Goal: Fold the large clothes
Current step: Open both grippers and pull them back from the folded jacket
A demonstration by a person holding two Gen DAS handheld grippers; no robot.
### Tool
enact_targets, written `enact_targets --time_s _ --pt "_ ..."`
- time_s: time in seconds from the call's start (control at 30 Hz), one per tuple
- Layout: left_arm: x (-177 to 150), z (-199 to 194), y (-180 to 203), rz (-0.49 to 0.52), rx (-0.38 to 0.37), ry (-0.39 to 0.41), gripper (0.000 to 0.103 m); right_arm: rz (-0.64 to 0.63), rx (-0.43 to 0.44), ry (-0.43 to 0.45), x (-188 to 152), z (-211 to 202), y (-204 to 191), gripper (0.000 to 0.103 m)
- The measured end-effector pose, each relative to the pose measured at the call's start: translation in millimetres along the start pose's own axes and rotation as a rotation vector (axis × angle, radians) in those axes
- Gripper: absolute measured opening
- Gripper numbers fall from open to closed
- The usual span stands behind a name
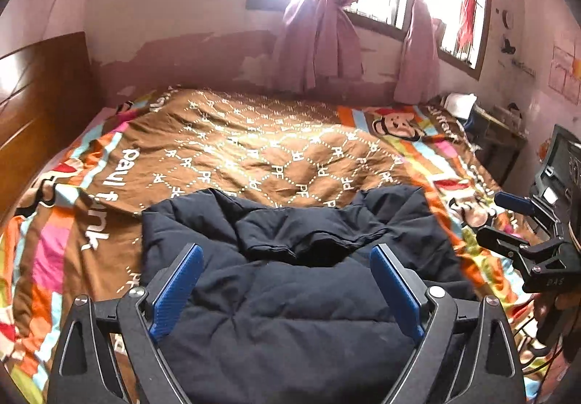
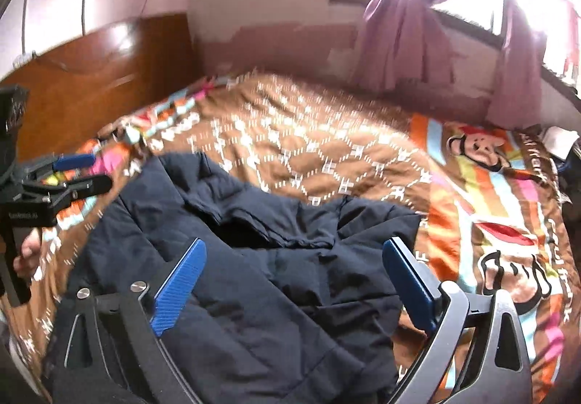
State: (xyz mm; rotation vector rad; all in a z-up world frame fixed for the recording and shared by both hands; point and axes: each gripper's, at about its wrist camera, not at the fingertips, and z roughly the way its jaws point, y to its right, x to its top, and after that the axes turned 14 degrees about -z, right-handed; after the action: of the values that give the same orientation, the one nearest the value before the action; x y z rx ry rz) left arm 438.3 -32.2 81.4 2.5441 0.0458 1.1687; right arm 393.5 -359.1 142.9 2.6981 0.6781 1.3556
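Observation:
A dark navy padded jacket [image 1: 290, 277] lies bunched on the bed's near side, seen again in the right wrist view as the jacket [image 2: 254, 258]. My left gripper [image 1: 287, 255] hovers above it, blue pads wide apart and nothing between them. My right gripper [image 2: 294, 251] also stands open over the jacket with nothing in it. In the left wrist view the right gripper [image 1: 497, 219] shows at the right edge, open. In the right wrist view the left gripper [image 2: 90, 171] shows at the left edge, held by a hand [image 2: 29, 251].
A brown and multicoloured cartoon bedspread [image 1: 254, 150] covers the bed. A wooden headboard [image 1: 36, 95] stands at the left. Behind the bed are a wall, a bright window and pink curtains [image 1: 319, 41]. A cluttered side table [image 1: 490, 121] sits at the far right.

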Motion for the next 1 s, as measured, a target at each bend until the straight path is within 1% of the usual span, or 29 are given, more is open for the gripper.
enact_targets --time_s 0.1,0.2,0.3,0.4,0.53,0.7,0.83,1.0 --pt "-5.7 -33.5 6.8 0.008 -0.002 0.040 0.097 0.038 -0.013 0.048 -1.5 -32.5 -5.7 0.100" --pt "-13.2 -65.4 13.1 0.014 -0.005 0.083 0.100 0.048 -0.010 0.092 -3.9 -61.4 -11.0 0.100" --pt "-21.6 -98.1 19.5 0.023 -0.004 0.117 0.101 0.059 -0.016 0.136 -9.6 -92.6 -23.6 0.100" --pt "-33.3 -128.4 21.1 0.031 -0.021 0.152 0.101 0.060 -0.020 0.181 -17.6 -122.1 -37.7 0.100" --pt "-52.3 -163.3 24.6 0.049 -0.015 0.192 0.102 0.052 -0.024 0.204 -32.4 -152.4 -56.6 0.100" --pt "-78.2 -192.5 26.2 0.068 -0.005 0.209 0.103 0.050 -0.031 0.220 -57.3 -186.2 -76.4 0.100" --pt "-98.5 -207.2 24.5 0.089 0.006 0.204 0.103 0.044 -0.047 0.227 -77.9 -208.4 -90.6 0.100" --pt "-127.0 -220.0 17.0 0.077 -0.005 0.199 0.103 0.030 -0.059 0.232 -106.2 -230.7 -104.9 0.100"
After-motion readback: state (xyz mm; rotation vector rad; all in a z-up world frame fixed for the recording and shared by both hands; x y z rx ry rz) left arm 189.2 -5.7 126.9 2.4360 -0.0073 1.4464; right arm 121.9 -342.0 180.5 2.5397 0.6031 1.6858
